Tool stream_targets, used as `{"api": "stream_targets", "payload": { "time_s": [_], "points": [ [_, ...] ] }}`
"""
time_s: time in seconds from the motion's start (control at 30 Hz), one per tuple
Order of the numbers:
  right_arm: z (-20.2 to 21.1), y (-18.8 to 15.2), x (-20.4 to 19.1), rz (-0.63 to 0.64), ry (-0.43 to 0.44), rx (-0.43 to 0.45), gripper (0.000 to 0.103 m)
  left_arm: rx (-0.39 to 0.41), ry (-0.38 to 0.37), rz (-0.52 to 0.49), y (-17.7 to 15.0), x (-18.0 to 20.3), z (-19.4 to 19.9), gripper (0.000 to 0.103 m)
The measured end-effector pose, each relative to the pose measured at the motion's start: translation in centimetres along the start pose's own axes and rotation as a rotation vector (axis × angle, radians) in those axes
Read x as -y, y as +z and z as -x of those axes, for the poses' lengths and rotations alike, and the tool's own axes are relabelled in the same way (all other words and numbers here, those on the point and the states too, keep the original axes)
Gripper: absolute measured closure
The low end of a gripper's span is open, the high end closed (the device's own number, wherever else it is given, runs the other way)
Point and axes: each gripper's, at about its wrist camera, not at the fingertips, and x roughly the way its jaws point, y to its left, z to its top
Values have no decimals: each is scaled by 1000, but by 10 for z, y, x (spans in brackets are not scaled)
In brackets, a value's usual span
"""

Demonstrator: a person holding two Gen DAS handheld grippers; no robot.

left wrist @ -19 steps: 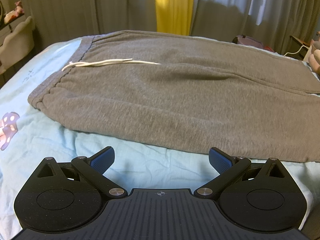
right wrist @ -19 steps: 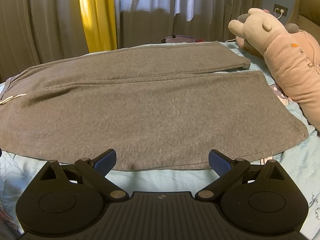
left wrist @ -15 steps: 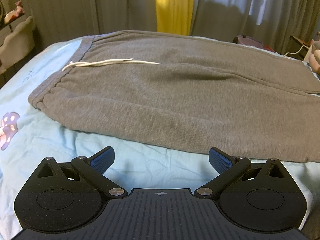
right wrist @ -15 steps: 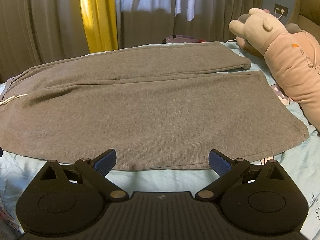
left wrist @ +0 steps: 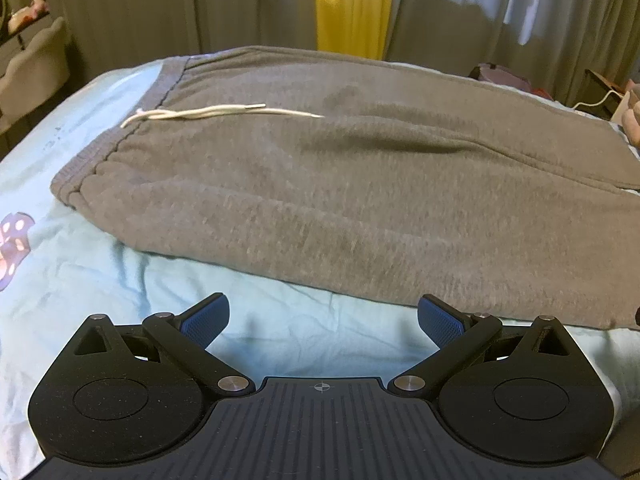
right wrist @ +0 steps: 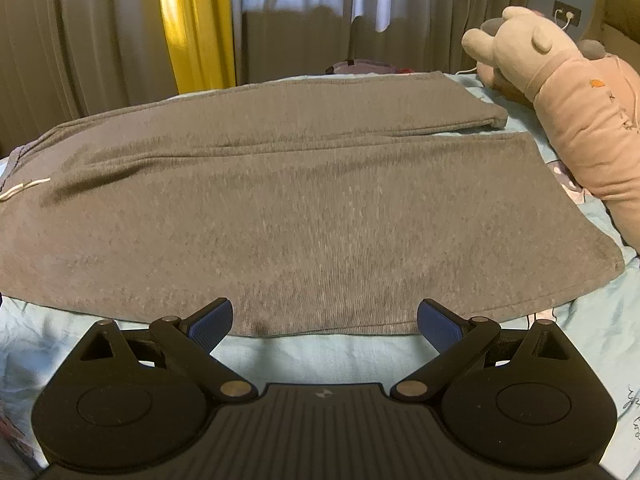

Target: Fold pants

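Observation:
Grey sweatpants (left wrist: 340,184) lie flat across a light blue bed, waistband to the left, legs to the right. A white drawstring (left wrist: 216,112) lies on the waist area. In the right wrist view the pants (right wrist: 300,216) show both legs, the far leg's cuff (right wrist: 496,118) at the back right. My left gripper (left wrist: 322,318) is open and empty over the sheet, just short of the pants' near edge. My right gripper (right wrist: 324,320) is open and empty, its fingertips at the near edge of the near leg.
A large pink plush toy (right wrist: 568,92) lies on the bed to the right of the leg cuffs. Curtains with a yellow strip (right wrist: 196,28) hang behind the bed. The light blue sheet (left wrist: 72,264) has a cartoon print at the left.
The right gripper has moved slightly forward, towards the pants' near edge. The left gripper has barely moved. The pants lie unchanged.

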Motion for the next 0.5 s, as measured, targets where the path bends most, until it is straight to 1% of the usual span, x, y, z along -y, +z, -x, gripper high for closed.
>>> {"api": "stream_targets", "payload": {
  "time_s": [0.1,0.2,0.23,0.27,0.33,0.4,0.43,0.47,0.5],
  "points": [
    [-3,1,1,-1,1,-13,4,-6,2,0,2,1,-1,0],
    [-3,7,7,-32,26,5,4,29,9,23,6,1,0,0],
    [-7,13,11,-47,41,10,4,58,19,56,11,1,-1,0],
    [-14,19,15,-58,38,11,4,74,26,91,18,0,-3,0],
    [-35,32,20,-55,-18,-17,4,99,23,205,37,-2,-12,0],
    [-68,43,23,-28,-80,-89,4,113,8,332,55,-5,-25,0],
    [-82,45,25,-24,-95,-124,4,116,-4,404,68,-6,-36,0],
    [-95,47,28,-30,-103,-158,4,116,-4,455,80,-7,-45,0],
    [-104,49,31,-50,-99,-168,4,116,14,489,92,-5,-58,0]
  ]
}}
